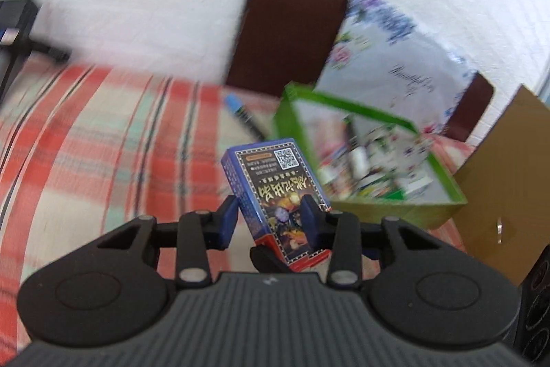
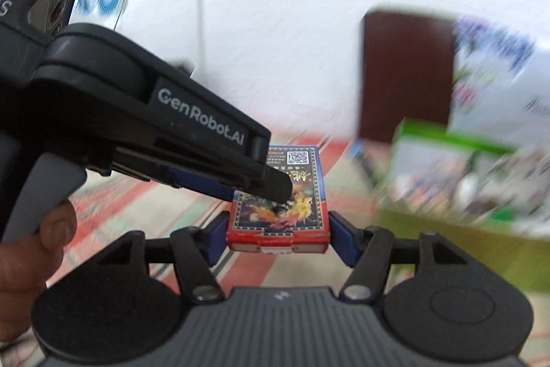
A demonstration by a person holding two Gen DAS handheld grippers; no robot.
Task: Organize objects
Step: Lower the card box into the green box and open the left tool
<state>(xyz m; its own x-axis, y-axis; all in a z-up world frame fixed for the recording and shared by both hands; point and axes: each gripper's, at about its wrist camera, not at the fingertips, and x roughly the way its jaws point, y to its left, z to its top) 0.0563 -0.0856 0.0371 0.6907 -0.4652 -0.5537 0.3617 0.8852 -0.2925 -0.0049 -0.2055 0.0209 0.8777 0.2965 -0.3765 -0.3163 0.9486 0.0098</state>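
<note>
Left wrist view: the card box (image 1: 275,191) is pinched by both the left gripper (image 1: 271,212) and the right gripper (image 2: 278,229), just short of the green tray (image 1: 443,208), so uneven release could let it be dropped onto the plaid cloth (image 1: 103,133).

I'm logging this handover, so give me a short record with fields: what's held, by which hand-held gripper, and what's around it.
held item: small blue and red printed card box
left hand-held gripper: shut on the card box's faces
right hand-held gripper: fingers flank the box's red end; contact unclear
surface: red plaid tablecloth
container: green cardboard tray, filled with blurred items, right of the box
behind: dark brown chair back
</note>
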